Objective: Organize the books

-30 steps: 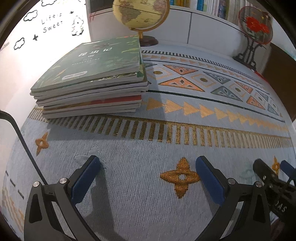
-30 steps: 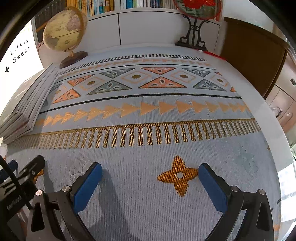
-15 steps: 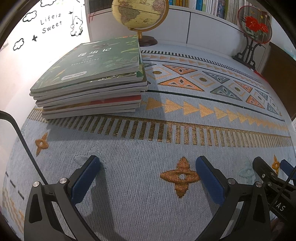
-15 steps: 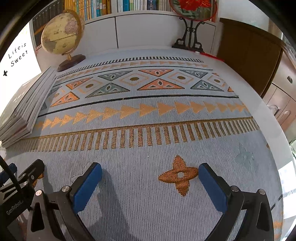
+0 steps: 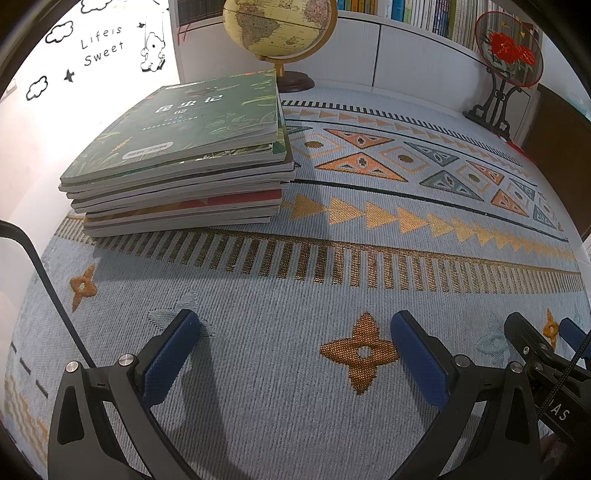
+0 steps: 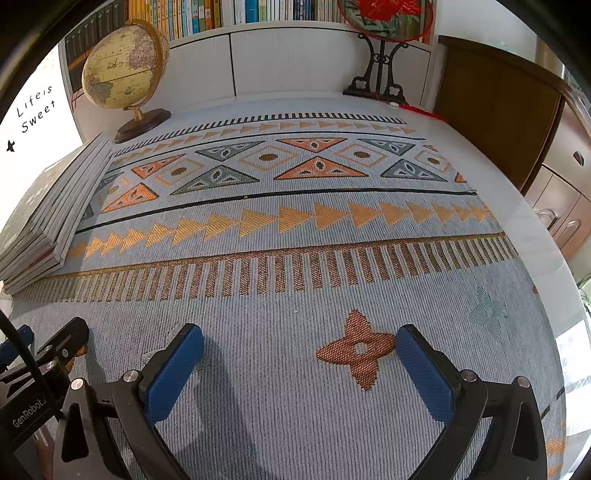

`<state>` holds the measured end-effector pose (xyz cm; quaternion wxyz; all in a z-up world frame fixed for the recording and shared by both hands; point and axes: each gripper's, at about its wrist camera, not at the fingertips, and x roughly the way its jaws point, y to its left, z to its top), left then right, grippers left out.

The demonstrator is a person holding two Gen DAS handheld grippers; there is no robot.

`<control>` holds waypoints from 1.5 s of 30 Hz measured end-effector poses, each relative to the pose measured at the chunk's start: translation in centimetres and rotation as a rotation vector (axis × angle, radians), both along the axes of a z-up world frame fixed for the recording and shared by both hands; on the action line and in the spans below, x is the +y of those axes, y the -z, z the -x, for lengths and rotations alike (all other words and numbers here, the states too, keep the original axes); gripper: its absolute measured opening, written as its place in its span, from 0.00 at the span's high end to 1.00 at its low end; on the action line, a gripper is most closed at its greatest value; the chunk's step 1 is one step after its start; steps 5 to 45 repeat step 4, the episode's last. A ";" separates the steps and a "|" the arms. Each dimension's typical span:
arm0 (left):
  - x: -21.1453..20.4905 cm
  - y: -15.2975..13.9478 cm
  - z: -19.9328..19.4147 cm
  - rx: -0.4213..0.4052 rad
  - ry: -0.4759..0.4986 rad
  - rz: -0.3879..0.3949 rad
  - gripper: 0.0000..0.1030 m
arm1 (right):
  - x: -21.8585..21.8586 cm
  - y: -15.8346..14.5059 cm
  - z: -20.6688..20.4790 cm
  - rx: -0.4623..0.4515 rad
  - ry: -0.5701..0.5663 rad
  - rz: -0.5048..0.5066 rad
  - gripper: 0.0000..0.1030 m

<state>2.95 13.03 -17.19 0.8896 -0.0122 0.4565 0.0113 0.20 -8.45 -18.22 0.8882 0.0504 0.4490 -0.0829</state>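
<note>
A stack of several thin books point(image 5: 184, 155) with a dark green cover on top lies on the patterned table cloth at the far left. The stack also shows in the right wrist view point(image 6: 48, 218) at the left edge. My left gripper point(image 5: 295, 339) is open and empty, low over the cloth, well in front of the stack. My right gripper point(image 6: 299, 350) is open and empty over the cloth, to the right of the stack. Each gripper shows at the edge of the other's view.
A globe point(image 5: 277, 26) on a wooden base stands behind the stack. A round red-flower ornament on a black stand point(image 5: 506, 55) stands at the back right. A white cabinet with a bookshelf point(image 6: 280, 11) lines the back. A brown cabinet point(image 6: 491, 110) stands at the right.
Both grippers have drifted slightly, with the views tilting up a little. The jaws stay open and the books have not moved.
</note>
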 end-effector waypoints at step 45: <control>0.0 0.0 0.0 0.000 0.010 0.000 0.00 | 0.0 0.0 0.0 0.000 0.000 0.000 0.00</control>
